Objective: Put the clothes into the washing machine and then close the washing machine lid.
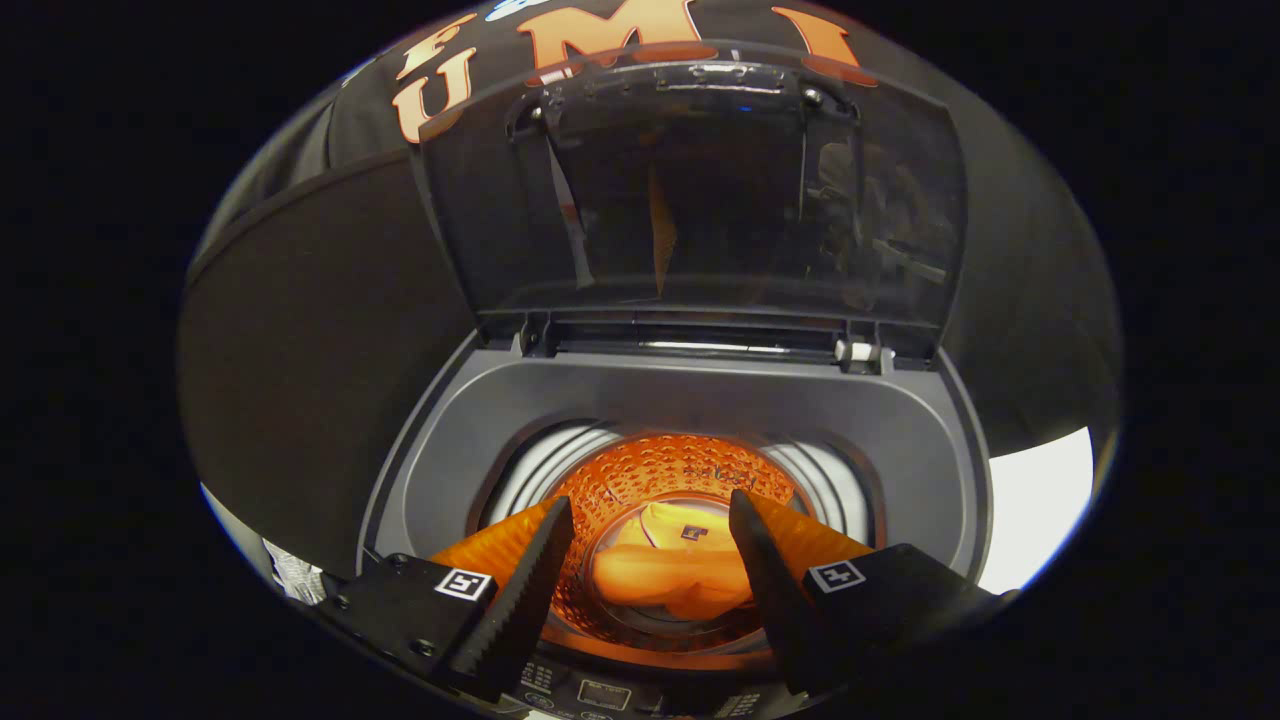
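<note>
1. The hand-held gripper (650, 520) is hovering over the mouth of the top-loading washing machine (930, 450), its fingers spread wide and gripping nothing.
2. The clothes, an orange garment (665, 580), are lying bunched at the bottom of the drum (660, 465), seen between the two fingers and well below them. By my reading the loading part is done.
3. The step in hand is looking like the lid closure: the transparent lid (700, 190) is standing upright on its hinge (700, 335) at the back of the opening, beyond the fingers.
4. To do it well, I would be lifting the fingers clear of the tub rim first, then reaching up to the lid's top edge by its handle (720, 78).
5. Hooking or pushing that edge forward is likely gentler than pinching it; the panel looks smooth and may slip.
6. Lowering it slowly, keeping the fingers out from under the closing lid, should avoid a slam.
</note>
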`<state>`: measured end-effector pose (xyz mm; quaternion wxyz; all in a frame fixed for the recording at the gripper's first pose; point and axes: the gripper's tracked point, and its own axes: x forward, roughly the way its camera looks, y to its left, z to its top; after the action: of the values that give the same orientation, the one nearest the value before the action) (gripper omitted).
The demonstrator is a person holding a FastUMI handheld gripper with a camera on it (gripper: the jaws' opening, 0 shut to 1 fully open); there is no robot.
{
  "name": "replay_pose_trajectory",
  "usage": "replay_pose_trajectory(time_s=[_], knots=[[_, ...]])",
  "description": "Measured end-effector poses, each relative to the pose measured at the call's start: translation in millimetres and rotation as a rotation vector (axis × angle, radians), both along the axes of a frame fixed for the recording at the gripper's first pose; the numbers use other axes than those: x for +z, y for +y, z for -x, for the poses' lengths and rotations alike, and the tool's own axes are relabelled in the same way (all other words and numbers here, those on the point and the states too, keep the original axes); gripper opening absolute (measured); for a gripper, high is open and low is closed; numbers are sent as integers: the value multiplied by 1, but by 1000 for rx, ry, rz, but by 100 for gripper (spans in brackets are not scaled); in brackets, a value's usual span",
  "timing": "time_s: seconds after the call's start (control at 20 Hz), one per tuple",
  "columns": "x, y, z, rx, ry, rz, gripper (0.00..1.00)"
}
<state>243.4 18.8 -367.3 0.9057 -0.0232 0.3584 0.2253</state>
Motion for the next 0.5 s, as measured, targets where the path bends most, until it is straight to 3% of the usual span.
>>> replay_pose_trajectory(time_s=[0.25,0.5], knots=[[20,-11,5,-45,-40,-12,99],[36,-26,48,-88,-64,-42,99]])
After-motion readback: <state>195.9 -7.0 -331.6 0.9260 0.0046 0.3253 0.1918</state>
